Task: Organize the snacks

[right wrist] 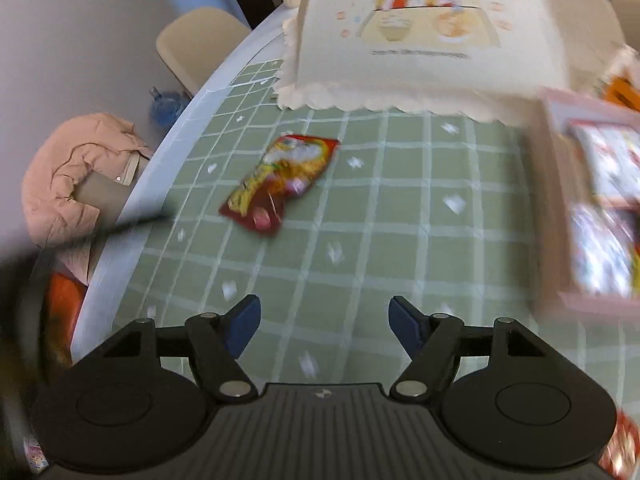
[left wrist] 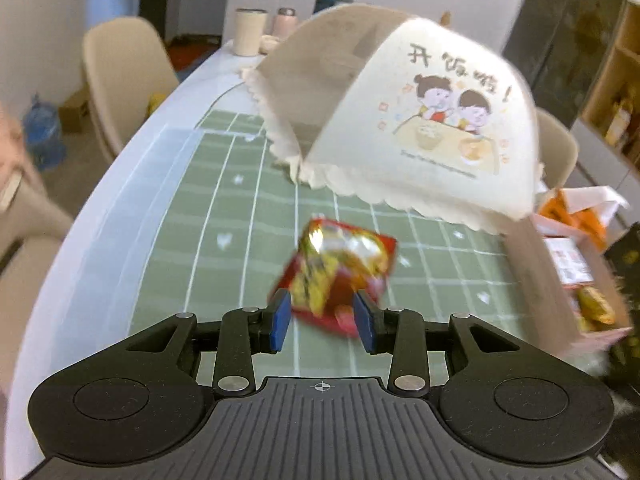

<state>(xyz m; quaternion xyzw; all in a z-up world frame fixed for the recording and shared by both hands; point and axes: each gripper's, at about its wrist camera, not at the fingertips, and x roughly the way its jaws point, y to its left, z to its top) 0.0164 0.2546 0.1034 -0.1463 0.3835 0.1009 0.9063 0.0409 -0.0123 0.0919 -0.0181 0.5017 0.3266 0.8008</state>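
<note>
A red and yellow snack packet [left wrist: 338,270] lies on a green checked tablecloth [left wrist: 224,208], seen in the left wrist view between the blue pads of the left gripper [left wrist: 324,318]. The pads [left wrist: 280,320] stand either side of the packet's near end, but motion blur makes it hard to tell whether they are pressing on it or only framing it.

In the right wrist view the same packet [right wrist: 280,182] sits flat on the cloth, well ahead of the right gripper [right wrist: 324,326], whose fingers are spread wide apart over bare cloth, with nothing between them.

Behind the packet stands a cream mesh food cover [left wrist: 420,120] printed with two cartoon children. To the right, a pink box [right wrist: 592,208] holds more snack packs, its edges smeared by blur. A beige chair [left wrist: 124,76] stands at the table's left side, and a pink jacket [right wrist: 76,176] is draped beside the table edge.
</note>
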